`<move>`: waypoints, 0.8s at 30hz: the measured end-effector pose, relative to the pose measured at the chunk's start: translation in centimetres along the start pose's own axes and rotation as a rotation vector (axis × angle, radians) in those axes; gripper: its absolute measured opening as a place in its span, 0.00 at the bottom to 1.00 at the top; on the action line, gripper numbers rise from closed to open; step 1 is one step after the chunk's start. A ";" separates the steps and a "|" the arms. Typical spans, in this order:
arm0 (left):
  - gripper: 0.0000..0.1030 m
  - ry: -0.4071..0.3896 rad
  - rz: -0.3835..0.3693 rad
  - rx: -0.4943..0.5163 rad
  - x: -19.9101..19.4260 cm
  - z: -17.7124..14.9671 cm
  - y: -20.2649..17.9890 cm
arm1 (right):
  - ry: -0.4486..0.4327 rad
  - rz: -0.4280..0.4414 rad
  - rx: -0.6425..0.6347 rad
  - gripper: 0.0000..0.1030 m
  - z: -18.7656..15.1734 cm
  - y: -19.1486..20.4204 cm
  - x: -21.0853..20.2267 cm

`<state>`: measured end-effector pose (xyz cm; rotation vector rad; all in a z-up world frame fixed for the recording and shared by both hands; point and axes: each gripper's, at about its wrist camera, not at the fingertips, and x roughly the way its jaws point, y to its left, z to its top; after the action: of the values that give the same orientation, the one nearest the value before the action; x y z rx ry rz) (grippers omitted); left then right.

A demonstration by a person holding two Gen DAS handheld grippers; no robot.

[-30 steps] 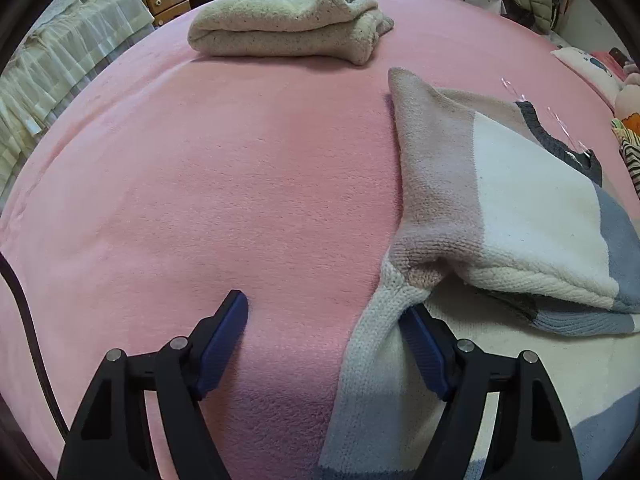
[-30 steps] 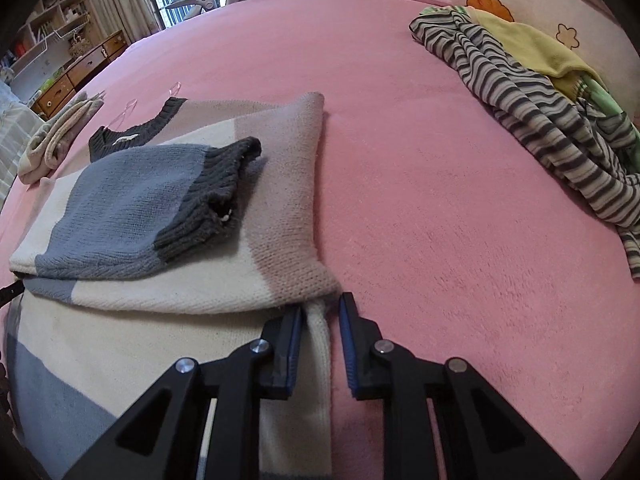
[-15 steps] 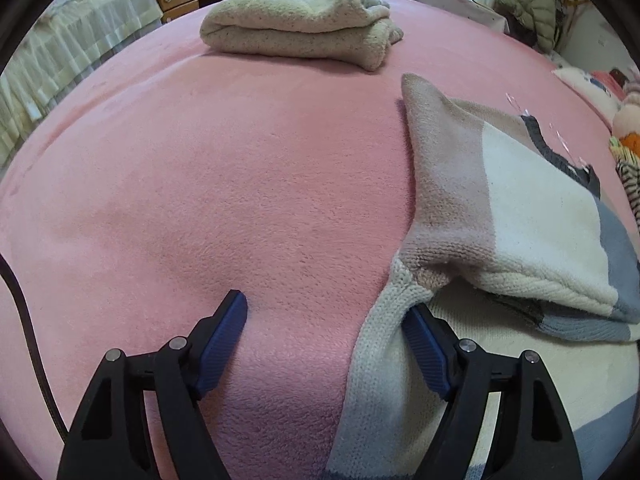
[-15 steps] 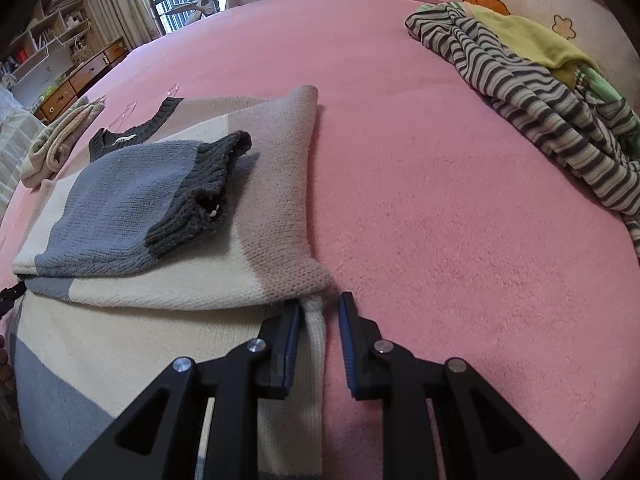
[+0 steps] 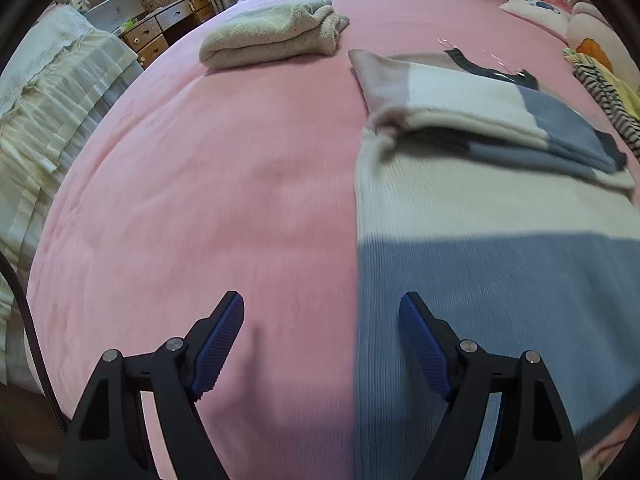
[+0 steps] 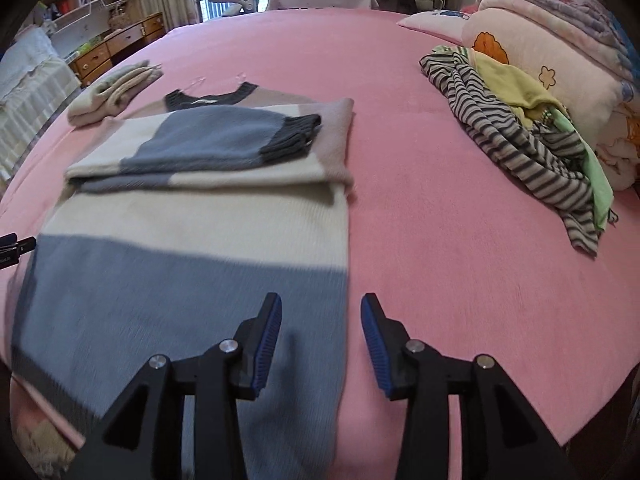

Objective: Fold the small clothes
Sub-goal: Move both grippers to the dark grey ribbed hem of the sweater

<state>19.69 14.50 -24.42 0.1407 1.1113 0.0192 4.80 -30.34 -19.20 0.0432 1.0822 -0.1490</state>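
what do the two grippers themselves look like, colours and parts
Both match: the left gripper and right gripper have matte black angular fingers with triangular cut-outs, round silver pivot pins, and ribbed blue pads on the inner faces. A dark cable curves past the left one's edge. No hand or sleeve shows.

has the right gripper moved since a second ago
Yes. The right gripper has pulled back along the sweater, from its cream edge beside the folded sleeves to its blue band, jaws opening, gripping nothing.
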 end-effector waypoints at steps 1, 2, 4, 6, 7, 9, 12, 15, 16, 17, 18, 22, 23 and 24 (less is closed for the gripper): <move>0.77 -0.002 -0.018 -0.018 -1.1 -1.5 0.4 | -0.009 0.001 -0.007 0.40 -0.9 0.4 -1.1; 0.77 -0.002 -0.036 -0.032 -1.8 -2.5 0.8 | -0.014 0.001 -0.012 0.40 -1.5 0.7 -1.8; 0.77 0.000 -0.064 -0.058 -3.4 -4.6 1.2 | -0.027 0.007 -0.030 0.40 -3.2 1.5 -3.6; 0.77 -0.002 -0.076 -0.071 -4.3 -6.0 1.7 | -0.042 0.002 -0.042 0.41 -4.7 2.0 -4.9; 0.77 0.007 -0.089 -0.081 -4.8 -7.0 2.1 | -0.046 0.001 -0.047 0.41 -5.3 2.2 -5.4; 0.77 0.021 -0.106 -0.092 -5.3 -8.3 2.3 | -0.046 0.001 -0.051 0.41 -6.8 2.4 -6.2; 0.77 0.039 -0.122 -0.099 -5.4 -10.0 2.7 | -0.039 0.012 -0.049 0.41 -8.7 2.6 -6.6; 0.77 0.067 -0.143 -0.120 -5.1 -11.1 2.6 | -0.031 0.004 -0.058 0.41 -10.1 2.7 -6.5; 0.77 0.072 -0.151 -0.125 -4.9 -11.1 2.6 | -0.028 0.004 -0.058 0.41 -10.4 2.8 -6.5; 0.77 0.078 -0.167 -0.136 -4.9 -11.4 2.4 | -0.025 0.007 -0.053 0.41 -10.6 2.8 -6.4; 0.77 0.081 -0.185 -0.146 -4.8 -11.6 2.1 | -0.022 0.011 -0.047 0.41 -10.8 2.7 -6.3; 0.77 0.080 -0.225 -0.152 -4.7 -12.1 0.8 | -0.028 0.048 0.005 0.41 -11.2 2.3 -6.3; 0.77 0.079 -0.230 -0.149 -4.7 -12.4 0.4 | -0.032 0.053 0.014 0.41 -11.3 2.3 -6.3; 0.77 0.078 -0.235 -0.144 -4.6 -12.7 -0.1 | -0.038 0.060 0.025 0.41 -11.4 2.3 -6.3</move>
<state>6.31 15.35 -25.84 -0.1206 1.1946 -0.1054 -7.77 -26.25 -19.10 0.0952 1.0403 -0.1094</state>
